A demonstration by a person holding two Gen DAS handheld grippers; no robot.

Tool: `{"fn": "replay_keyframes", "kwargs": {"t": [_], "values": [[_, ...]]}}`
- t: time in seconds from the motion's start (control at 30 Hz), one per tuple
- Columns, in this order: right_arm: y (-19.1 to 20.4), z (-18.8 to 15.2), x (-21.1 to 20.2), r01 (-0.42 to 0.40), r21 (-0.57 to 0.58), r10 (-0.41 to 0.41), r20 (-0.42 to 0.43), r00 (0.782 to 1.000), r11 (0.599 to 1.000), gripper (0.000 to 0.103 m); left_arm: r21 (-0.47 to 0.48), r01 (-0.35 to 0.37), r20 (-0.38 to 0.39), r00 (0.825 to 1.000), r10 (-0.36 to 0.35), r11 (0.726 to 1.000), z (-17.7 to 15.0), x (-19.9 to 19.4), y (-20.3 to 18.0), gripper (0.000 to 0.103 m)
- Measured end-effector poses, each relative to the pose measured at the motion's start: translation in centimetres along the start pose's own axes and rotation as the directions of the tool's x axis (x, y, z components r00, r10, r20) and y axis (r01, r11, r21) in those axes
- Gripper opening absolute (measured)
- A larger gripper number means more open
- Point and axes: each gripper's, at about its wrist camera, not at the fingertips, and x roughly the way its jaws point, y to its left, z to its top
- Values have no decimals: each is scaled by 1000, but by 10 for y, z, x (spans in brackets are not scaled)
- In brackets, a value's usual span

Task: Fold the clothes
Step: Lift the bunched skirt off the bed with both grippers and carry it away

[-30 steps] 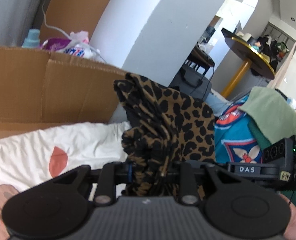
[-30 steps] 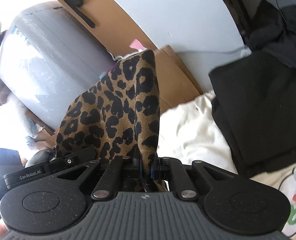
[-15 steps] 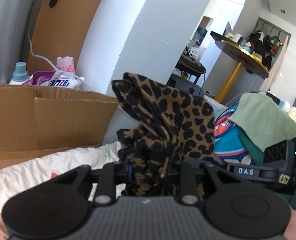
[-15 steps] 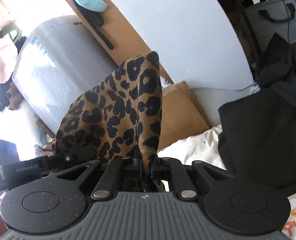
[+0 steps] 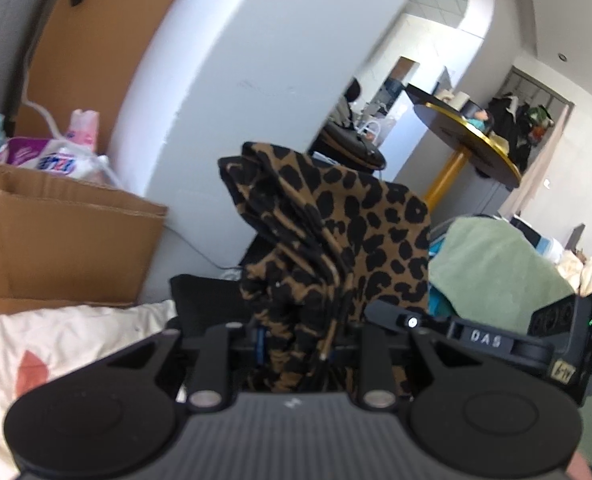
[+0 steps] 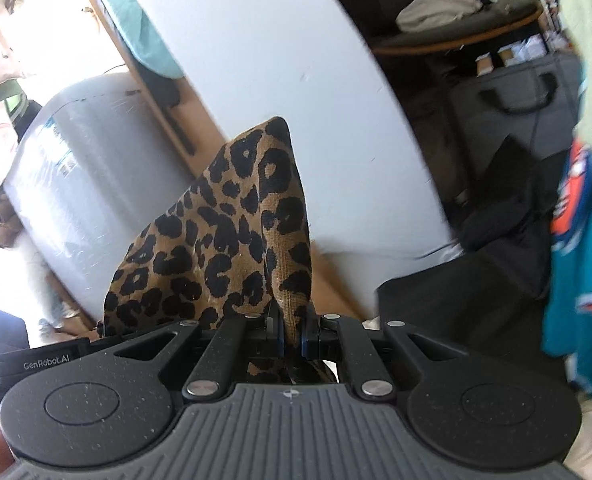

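A leopard-print garment (image 5: 351, 236) stands up bunched between the fingers of my left gripper (image 5: 303, 344), which is shut on it. The same leopard-print garment (image 6: 232, 236) rises as a peaked fold out of my right gripper (image 6: 292, 334), also shut on it. Both grippers are lifted off the surface and sit side by side: the right gripper's body (image 5: 491, 340) shows at the right of the left wrist view, the left gripper's body (image 6: 40, 360) at the left of the right wrist view.
Below lie a cream printed sheet (image 5: 56, 344), a black garment (image 6: 455, 300), a teal jersey (image 6: 579, 272) and a green cloth (image 5: 507, 272). A cardboard box (image 5: 64, 240) holds bottles at left. A white pillar (image 5: 232, 80) stands ahead; a round gold table (image 5: 467, 144) lies beyond.
Both grippers have risen and tilted upward with the leopard-print garment still held; the sheet and black garment have dropped lower in view and more of the room beyond shows.
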Motion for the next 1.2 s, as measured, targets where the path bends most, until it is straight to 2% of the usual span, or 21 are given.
{"fn": "replay_keyframes", "kwargs": {"t": [0.1,0.27,0.43,0.53,0.67,0.9,1.2], "values": [[-10,5,-12,51,-9,-51,11,999,999,6,-64,26,-13,1000,-27,998,-6,15,-8,27],[-27,11,-26,156,-19,-155,10,988,988,6,-116,64,-27,997,-68,991,-21,38,-26,27],[-42,9,-22,232,-43,-232,14,973,972,6,-201,96,-45,993,-107,975,-40,67,-34,27],[-51,8,-19,278,-57,-277,18,961,959,6,-257,109,-50,991,-126,960,-47,83,-29,27],[-62,7,-14,333,-74,-332,22,943,940,6,-285,100,-60,991,-122,953,-54,100,-19,27],[-81,2,23,334,-105,-335,7,942,937,6,-331,120,-71,986,-151,936,-62,135,17,27],[-105,3,86,309,-158,-319,-45,947,938,6,-375,78,-100,987,-124,924,-58,177,61,28]]}}
